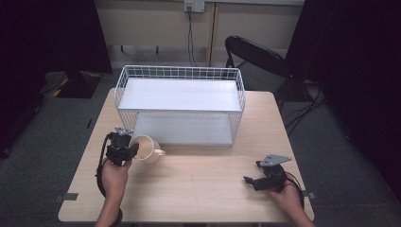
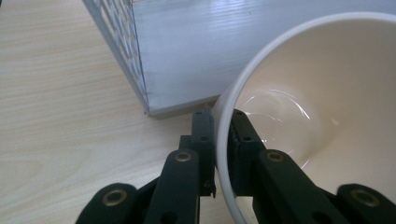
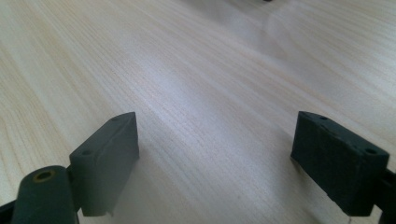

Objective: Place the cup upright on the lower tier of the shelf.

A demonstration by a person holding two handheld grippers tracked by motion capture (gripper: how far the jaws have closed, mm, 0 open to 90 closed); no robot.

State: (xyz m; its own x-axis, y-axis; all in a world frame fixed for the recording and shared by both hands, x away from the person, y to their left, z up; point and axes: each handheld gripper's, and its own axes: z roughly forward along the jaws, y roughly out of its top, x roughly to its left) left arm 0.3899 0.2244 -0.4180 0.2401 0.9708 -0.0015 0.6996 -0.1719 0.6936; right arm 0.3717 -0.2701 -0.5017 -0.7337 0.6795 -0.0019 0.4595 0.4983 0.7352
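1. Cup (image 1: 147, 148): cream coloured, lying tipped on its side on the worktop (image 1: 198, 184), at about 9 o'clock from the worktop's centre, just in front of the wire rack's lower left corner.
2. Its long axis runs roughly from 10 o'clock to 4 o'clock; the open mouth faces 10 o'clock toward the left gripper (image 1: 129, 152), and the handle (image 1: 160, 152) sticks out toward 3 o'clock.
3. In the left gripper view the jaws are clamped on the cup's rim (image 2: 223, 140), one jaw outside the wall and one inside the bowl.
4. Wire rack (image 1: 179, 105): white, two shelves, standing at 12 o'clock on the worktop; its corner sits just beyond the cup.
5. Right gripper (image 1: 249, 180): held low at about 4 o'clock, well apart from the cup, jaws spread wide with bare wood between them.
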